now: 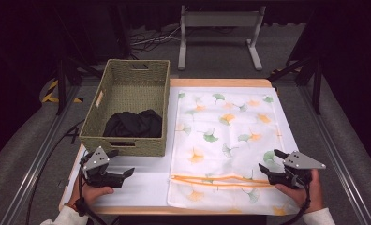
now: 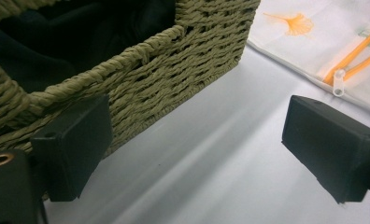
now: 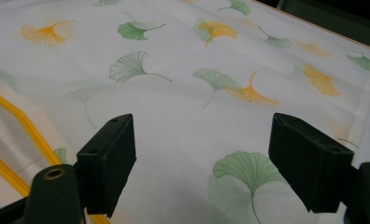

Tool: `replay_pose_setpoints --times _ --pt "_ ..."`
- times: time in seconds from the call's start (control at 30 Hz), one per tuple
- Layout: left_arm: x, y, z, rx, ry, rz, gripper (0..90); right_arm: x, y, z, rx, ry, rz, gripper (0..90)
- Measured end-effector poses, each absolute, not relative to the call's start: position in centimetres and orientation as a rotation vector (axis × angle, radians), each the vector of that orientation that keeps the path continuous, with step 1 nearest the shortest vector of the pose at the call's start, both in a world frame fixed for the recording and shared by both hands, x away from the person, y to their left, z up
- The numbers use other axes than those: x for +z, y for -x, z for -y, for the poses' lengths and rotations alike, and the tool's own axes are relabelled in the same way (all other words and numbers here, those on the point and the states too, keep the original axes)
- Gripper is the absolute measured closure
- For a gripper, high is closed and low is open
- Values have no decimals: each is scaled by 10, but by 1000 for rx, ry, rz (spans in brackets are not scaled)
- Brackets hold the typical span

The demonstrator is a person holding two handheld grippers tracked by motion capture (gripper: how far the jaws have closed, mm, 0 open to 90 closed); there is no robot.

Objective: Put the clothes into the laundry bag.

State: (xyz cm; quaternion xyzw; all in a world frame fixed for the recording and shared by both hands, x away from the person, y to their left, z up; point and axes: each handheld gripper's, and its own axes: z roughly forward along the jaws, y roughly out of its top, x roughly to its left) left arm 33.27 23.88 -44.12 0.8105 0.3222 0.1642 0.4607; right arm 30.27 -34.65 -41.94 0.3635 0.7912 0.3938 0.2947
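Seen from the high view, a white table carries a woven basket on its left half and a flat white laundry bag, printed with green and orange ginkgo leaves, on its right half. A dark garment lies crumpled in the near end of the basket. The bag's orange zipper runs across its near end, and its white zipper pull lies at the bag's left edge, as the left gripper view shows. The left gripper sits low over the bare table just in front of the basket's near wall, held in the person's left hand; its jaws stand wide apart with nothing between them, one jaw close beside the basket's wicker side, the other toward the bag. The right gripper hovers over the bag's near right corner, held in the right hand; its jaws are likewise spread wide and empty, with only leaf-printed fabric below them. The two grippers are well apart, with the zipper lying between them.
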Motion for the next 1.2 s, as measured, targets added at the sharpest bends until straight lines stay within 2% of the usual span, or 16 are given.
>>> replay_pose_setpoints --times 0.5,0.97,1.2 --pt "-442 -327 -237 395 -2020 -773 103 -417 -303 335 1057 -922 -2166 236" --pt "-442 -326 -238 403 -2015 -787 114 -416 -301 314 1065 -804 -2298 345" --pt "-443 -327 -237 385 -2023 -791 113 -420 -300 301 1063 -762 -2359 368"
